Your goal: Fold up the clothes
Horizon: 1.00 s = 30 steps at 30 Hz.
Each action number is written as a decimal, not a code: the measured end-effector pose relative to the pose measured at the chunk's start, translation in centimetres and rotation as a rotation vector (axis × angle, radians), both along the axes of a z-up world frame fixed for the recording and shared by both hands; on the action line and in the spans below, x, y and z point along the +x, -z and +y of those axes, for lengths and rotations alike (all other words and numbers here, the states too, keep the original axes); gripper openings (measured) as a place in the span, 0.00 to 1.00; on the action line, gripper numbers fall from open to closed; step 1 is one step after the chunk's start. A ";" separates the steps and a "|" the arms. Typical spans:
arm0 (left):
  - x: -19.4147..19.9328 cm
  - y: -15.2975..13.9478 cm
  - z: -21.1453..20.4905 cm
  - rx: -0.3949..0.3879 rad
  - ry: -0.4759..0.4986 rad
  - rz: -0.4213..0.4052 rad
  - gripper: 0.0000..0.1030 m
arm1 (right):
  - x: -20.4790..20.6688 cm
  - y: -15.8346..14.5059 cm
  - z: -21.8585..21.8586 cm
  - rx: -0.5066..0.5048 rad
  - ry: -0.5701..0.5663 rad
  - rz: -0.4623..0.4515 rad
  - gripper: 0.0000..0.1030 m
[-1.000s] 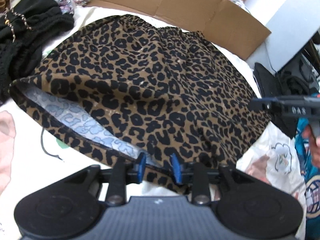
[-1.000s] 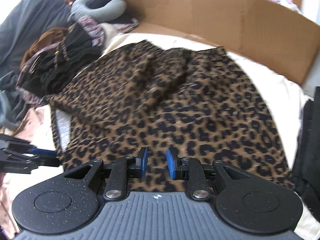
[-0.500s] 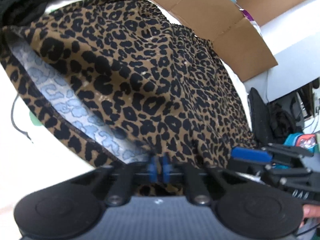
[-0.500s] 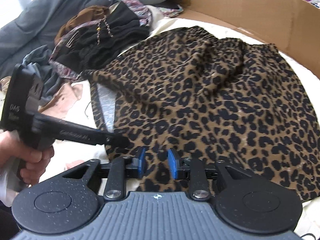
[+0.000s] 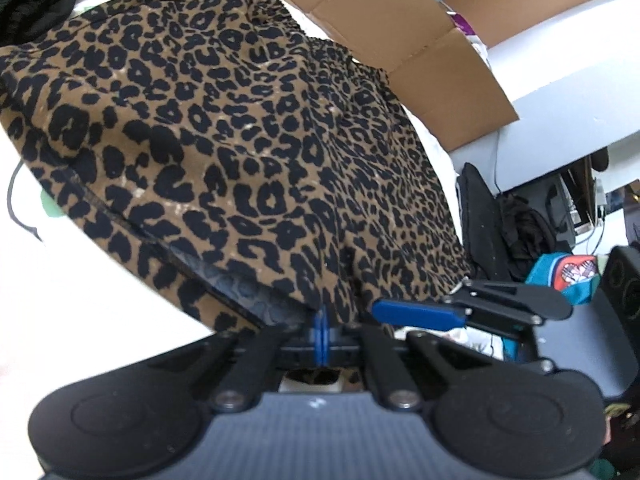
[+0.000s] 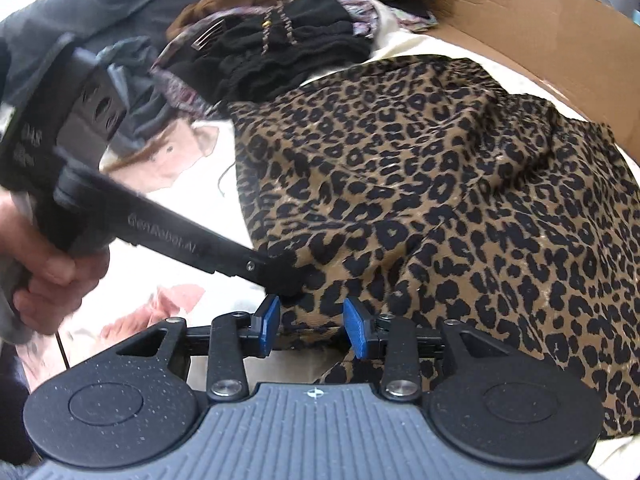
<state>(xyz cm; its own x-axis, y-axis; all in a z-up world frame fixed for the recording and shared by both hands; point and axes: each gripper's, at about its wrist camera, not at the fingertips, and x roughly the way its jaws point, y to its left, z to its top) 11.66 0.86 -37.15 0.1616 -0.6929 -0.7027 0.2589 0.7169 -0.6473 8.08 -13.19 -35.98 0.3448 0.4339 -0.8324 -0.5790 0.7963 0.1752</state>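
Leopard skirt point(image 5: 248, 148) lies spread on the white sheet point(image 5: 80, 288) of a bed; our left gripper point(image 5: 322, 338) is clamped on its near hem, and our right gripper point(image 6: 311, 325) hovers beside it with jaws apart; we may pinch only the top layer, so the fold drags unevenly; cardboard point(image 6: 532, 28) walls the far side, a clothes pile point(image 6: 280, 52) crowds the left.
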 end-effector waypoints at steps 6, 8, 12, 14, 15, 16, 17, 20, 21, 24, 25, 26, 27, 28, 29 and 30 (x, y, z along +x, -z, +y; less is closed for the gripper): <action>-0.4 0.5 -0.2 0.001 0.012 0.012 0.01 | -0.8 1.3 1.2 -0.050 -0.044 -0.014 0.41; -0.4 0.7 0.0 0.009 0.005 0.011 0.01 | -1.0 2.0 1.7 -0.079 -0.058 -0.022 0.41; -0.4 1.1 0.4 0.026 -0.010 0.011 0.02 | -1.3 3.3 2.5 -0.133 -0.088 -0.034 0.18; -0.3 1.4 0.7 0.036 -0.023 0.010 0.16 | -1.3 3.5 2.6 -0.149 -0.100 -0.036 0.08; -0.1 1.6 1.0 0.044 -0.041 0.009 0.23 | -1.3 3.5 2.6 -0.153 -0.102 -0.036 0.05; 0.1 1.7 1.4 0.049 -0.061 0.009 0.31 | -1.3 3.6 2.5 -0.153 -0.102 -0.034 0.03; 0.4 1.8 1.7 0.048 -0.082 0.008 0.31 | -1.3 3.6 2.5 -0.154 -0.103 -0.033 0.03; 1.2 2.1 2.8 0.046 -0.147 0.007 0.31 | -1.3 3.6 2.5 -0.156 -0.108 -0.033 0.02; 1.5 2.2 3.2 0.045 -0.168 0.006 0.31 | -1.3 3.6 2.5 -0.157 -0.112 -0.034 0.02; 2.3 2.5 4.3 0.042 -0.232 0.005 0.31 | -1.4 3.6 2.6 -0.158 -0.126 -0.034 0.02; 2.6 2.6 4.7 0.041 -0.253 0.005 0.30 | -1.4 3.5 2.6 -0.158 -0.133 -0.033 0.02; 2.9 2.7 5.0 0.040 -0.275 0.004 0.28 | -1.4 3.5 2.6 -0.159 -0.137 -0.032 0.02; 3.1 2.7 5.4 0.040 -0.296 0.004 0.28 | -1.5 3.5 2.7 -0.159 -0.140 -0.032 0.02; 3.4 2.8 5.8 0.039 -0.317 0.003 0.27 | -1.5 3.5 2.7 -0.158 -0.142 -0.029 0.02; 3.6 2.9 6.0 0.043 -0.330 0.001 0.26 | -1.5 3.5 2.7 -0.157 -0.143 -0.026 0.02; 3.7 2.8 6.2 0.054 -0.330 -0.004 0.24 | -1.5 3.5 2.7 -0.157 -0.144 -0.025 0.02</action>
<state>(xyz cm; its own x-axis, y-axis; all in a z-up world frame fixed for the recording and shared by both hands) 15.35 7.02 -39.94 0.3737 -0.5642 -0.7362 0.0095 0.7960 -0.6052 6.59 -10.53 -39.49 0.3104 0.3457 -0.8855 -0.6911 0.7217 0.0395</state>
